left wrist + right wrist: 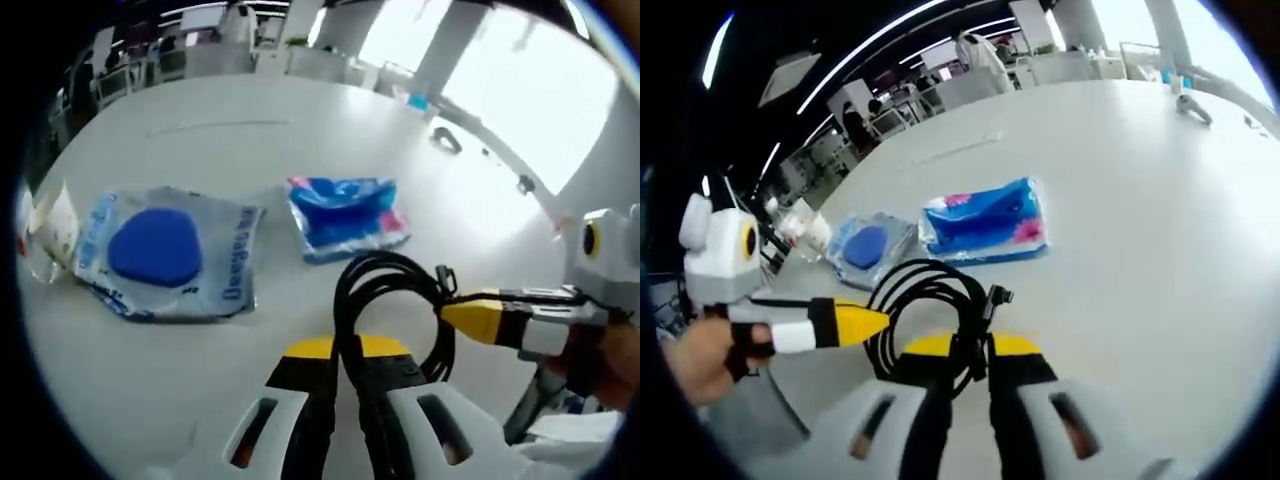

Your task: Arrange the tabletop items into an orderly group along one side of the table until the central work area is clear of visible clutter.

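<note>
**Both grippers meeting at a coiled black cable on a white table**

A coiled black cable (pixel 385 300) (pixel 930 315) is lying on the near part of the white table (pixel 300 160) (pixel 1140 220), its loops rising between the jaws of both grippers. In the left gripper view, the left gripper (pixel 345 395) is pinching strands of the cable between jaws pressed together, while the right gripper (pixel 475 320) is reaching in from the right, its yellow tip touching the coil. In the right gripper view, the right gripper (pixel 960 385) is likewise clamping the cable, and the left gripper (pixel 855 322) is entering from the left, held by a hand (pixel 705 360). Just beyond the coil, a blue packet with pink markings (pixel 345 215) (pixel 985 222) is lying flat. To its left, apart from it, a clear bag holding a round blue item (pixel 165 255) (pixel 868 248) is resting. Further left, a small white crumpled wrapper (pixel 50 230) (pixel 810 232) is sitting near the table edge.
</note>
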`<state>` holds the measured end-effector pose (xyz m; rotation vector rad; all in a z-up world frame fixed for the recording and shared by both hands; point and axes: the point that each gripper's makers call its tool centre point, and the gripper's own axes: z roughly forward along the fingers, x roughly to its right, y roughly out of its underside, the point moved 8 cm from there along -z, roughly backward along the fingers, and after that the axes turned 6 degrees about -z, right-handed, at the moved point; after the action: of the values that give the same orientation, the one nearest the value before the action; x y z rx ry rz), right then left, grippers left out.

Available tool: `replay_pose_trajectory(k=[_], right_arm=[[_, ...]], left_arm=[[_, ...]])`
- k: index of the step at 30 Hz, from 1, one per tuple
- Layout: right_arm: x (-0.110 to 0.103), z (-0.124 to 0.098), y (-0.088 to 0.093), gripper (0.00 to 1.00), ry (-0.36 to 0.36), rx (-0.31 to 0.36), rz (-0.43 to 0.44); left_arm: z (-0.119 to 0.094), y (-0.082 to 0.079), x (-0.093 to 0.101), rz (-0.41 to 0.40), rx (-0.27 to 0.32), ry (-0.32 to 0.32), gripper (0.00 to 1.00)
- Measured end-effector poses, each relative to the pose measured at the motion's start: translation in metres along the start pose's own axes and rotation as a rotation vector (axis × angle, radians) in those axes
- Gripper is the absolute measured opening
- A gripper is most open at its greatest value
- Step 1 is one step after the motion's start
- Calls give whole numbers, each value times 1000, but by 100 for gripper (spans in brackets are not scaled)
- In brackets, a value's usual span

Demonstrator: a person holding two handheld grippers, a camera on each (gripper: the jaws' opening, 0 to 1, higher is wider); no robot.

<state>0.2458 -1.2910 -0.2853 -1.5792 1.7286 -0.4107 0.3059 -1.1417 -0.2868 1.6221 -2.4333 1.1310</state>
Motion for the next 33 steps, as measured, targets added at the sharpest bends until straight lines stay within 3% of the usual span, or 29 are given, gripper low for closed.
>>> replay_pose_trajectory(k=[20,23,28,33], right_arm=[[13,17,12,10,-43,-50,-17],[14,17,15,10,-48,-42,1],[16,17,18,10,-78,-23,37],[15,17,18,10,-82,-13,16]], left_arm=[[16,5,-8,34,-30,-12,5],[18,5,-7,60,-29,-13,5],[18,8,-10,29,-6,-2,6],[17,8,-8,49,-2,-8,5]])
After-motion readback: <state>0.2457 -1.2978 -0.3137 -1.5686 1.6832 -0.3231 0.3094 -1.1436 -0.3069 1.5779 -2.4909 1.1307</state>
